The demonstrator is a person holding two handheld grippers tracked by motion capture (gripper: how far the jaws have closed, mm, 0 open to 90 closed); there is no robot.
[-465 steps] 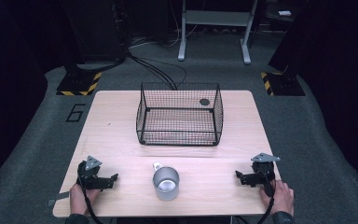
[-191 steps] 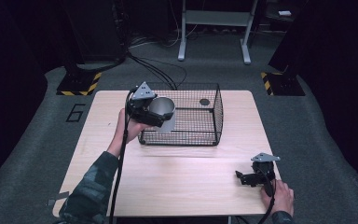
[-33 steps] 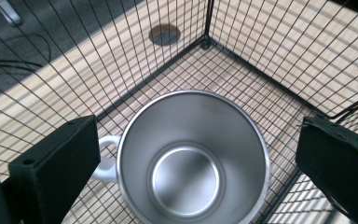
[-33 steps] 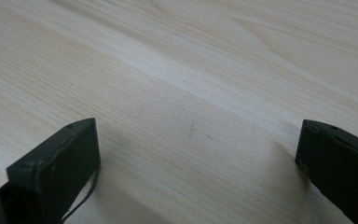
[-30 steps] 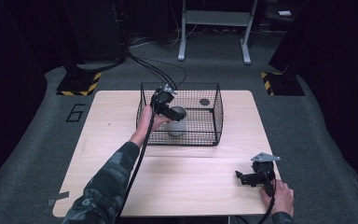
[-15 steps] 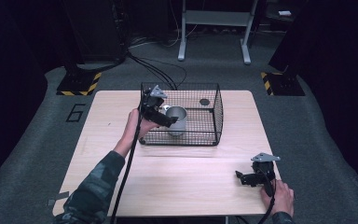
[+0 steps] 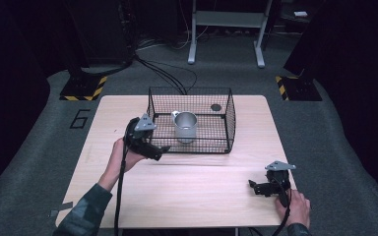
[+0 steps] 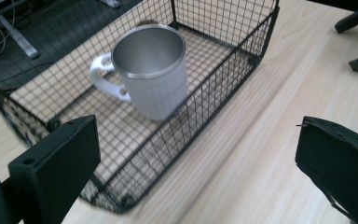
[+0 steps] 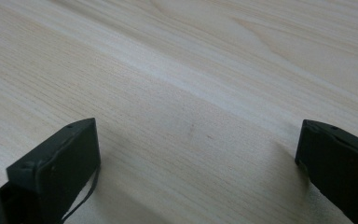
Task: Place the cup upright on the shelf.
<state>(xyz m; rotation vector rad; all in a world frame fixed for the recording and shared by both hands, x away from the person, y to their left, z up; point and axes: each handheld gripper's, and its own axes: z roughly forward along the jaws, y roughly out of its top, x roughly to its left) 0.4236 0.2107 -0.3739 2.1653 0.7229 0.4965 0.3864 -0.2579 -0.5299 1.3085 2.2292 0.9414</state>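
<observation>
left gripper [image 7: 158,151] withdrawn from basket [image 7: 229,118] (jaws apart); mug [image 7: 185,127] inside | wood table [image 7: 202,182]

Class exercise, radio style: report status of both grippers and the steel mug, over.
Left gripper open, outside wire basket. Right gripper open, resting on table. Steel mug upright inside basket, released. Nothing in the way.

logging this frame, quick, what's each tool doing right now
Left tool: open, empty, outside the basket; mug stands inside.
Right tool: open, empty, low over table.
</observation>
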